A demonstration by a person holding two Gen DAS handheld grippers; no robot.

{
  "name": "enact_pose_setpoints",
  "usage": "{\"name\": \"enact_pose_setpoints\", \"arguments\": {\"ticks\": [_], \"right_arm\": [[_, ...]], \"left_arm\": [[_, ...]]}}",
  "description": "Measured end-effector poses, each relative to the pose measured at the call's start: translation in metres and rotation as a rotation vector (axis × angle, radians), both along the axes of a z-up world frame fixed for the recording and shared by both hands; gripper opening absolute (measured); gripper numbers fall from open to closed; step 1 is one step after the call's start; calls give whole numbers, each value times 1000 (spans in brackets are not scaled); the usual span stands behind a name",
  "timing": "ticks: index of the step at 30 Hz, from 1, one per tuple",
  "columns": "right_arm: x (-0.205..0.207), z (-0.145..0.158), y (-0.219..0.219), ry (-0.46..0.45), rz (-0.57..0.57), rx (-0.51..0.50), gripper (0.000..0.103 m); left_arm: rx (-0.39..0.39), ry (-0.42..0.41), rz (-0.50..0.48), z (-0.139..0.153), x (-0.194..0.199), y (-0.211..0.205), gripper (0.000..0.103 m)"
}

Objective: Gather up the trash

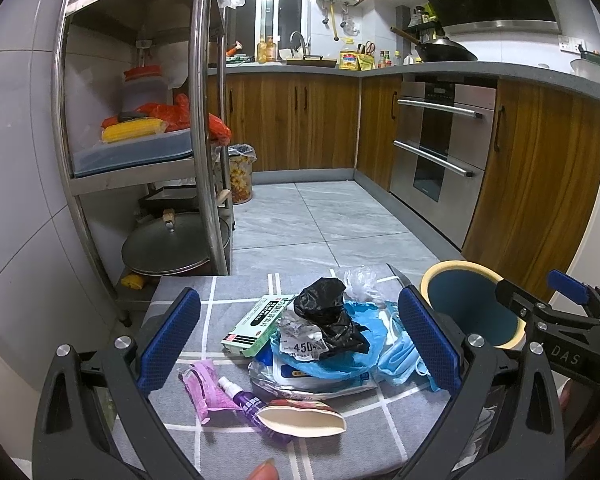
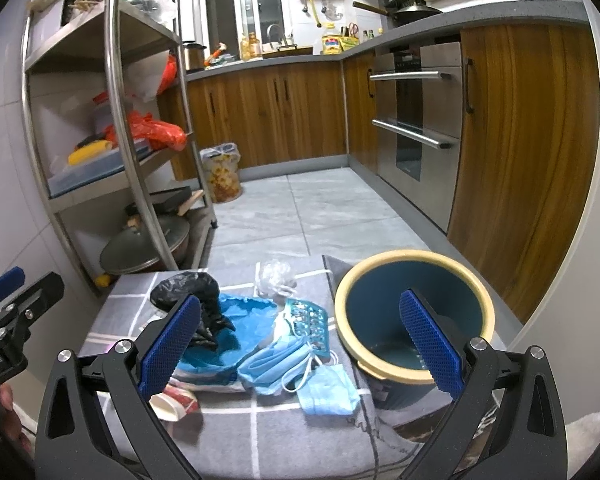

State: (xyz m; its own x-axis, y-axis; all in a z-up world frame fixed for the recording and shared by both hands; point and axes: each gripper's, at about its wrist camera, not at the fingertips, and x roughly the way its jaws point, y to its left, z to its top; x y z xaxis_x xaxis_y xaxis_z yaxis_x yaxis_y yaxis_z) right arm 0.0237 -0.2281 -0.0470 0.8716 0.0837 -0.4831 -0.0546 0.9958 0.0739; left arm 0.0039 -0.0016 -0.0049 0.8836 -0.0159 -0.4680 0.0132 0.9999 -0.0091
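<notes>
A: Where is there open room?

B: Beyond the far edge of the grey cloth-covered surface (image 1: 220, 312) with its white grid lines, grey marbled floor tiles (image 1: 324, 216) run clear to the wooden cabinets (image 1: 292, 120). A steel shelf rack (image 1: 204, 120) stands close at the left.

A: And the bin?

B: A round, smooth dark-blue plastic bin with a cream rim (image 2: 414, 316) sits at the right edge of the surface, mouth tilted toward the camera, just beside the trash.

A: The trash itself?

B: Heaped mid-surface: a crinkled blue plastic bag (image 2: 244, 320), a crumpled black plastic bag (image 1: 328, 312) on top, pleated light-blue face masks (image 2: 296, 364), a green-and-white cardboard box (image 1: 256, 324), a flattened paper cup (image 1: 300, 420), a pink wrapper (image 1: 202, 388) and a small purple spray bottle (image 1: 248, 400).

A: The tongs?

B: The left tongs (image 1: 300, 344) and right tongs (image 2: 300, 344) both stand wide open, empty, their blue textured pads (image 1: 168, 344) above the heap.
</notes>
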Motion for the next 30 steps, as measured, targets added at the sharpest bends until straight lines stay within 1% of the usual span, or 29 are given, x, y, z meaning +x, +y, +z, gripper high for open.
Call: {"name": "enact_pose_setpoints", "arguments": {"ticks": [11, 17, 18, 20, 22, 26, 28, 30], "right_arm": [[0, 0, -1, 5, -2, 2, 99], [5, 2, -9, 32, 5, 37, 99], [6, 3, -9, 33, 6, 41, 99], [9, 7, -11, 30, 9, 40, 99], [17, 13, -11, 34, 20, 34, 99], [42, 32, -11, 7, 49, 39, 99], [56, 37, -7, -13, 81, 27, 99], [77, 39, 2, -20, 127, -9, 99]], "left_arm": [[-1, 1, 2, 0, 0, 2, 98], [-22, 34, -16, -2, 1, 8, 98], [-24, 36, -8, -3, 2, 11, 98], [0, 32, 29, -2, 5, 13, 98], [17, 30, 46, 0, 8, 17, 98], [58, 23, 72, 7, 21, 21, 98], [60, 23, 72, 12, 33, 24, 98], [46, 25, 67, 15, 49, 29, 98]]}}
